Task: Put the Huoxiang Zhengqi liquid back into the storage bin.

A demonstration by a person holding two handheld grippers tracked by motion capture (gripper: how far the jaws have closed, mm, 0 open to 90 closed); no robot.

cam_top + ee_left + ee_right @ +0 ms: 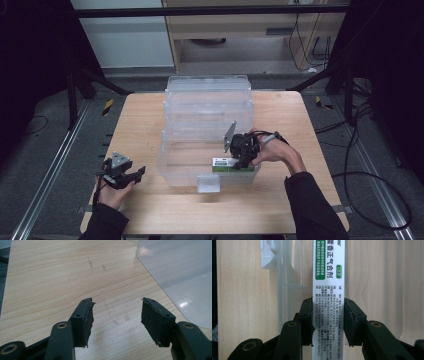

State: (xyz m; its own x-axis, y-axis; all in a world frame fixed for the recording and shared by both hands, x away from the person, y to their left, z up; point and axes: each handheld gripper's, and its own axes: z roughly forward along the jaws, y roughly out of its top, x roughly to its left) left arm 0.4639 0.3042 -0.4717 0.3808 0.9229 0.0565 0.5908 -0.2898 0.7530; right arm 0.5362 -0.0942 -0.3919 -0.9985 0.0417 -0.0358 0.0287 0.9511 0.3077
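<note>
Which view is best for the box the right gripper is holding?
The right gripper view: the box runs up the middle with its green-and-white printed label sharp, clamped between the jaws. The high view shows it small, at the near wall of the clear bin, partly hidden by the right gripper.

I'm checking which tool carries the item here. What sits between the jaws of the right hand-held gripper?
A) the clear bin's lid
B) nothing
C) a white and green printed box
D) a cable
C: in the right gripper view, the right hand-held gripper has its jaws closed on the narrow sides of a white and green printed box, held at the front of the clear plastic bin.
</note>
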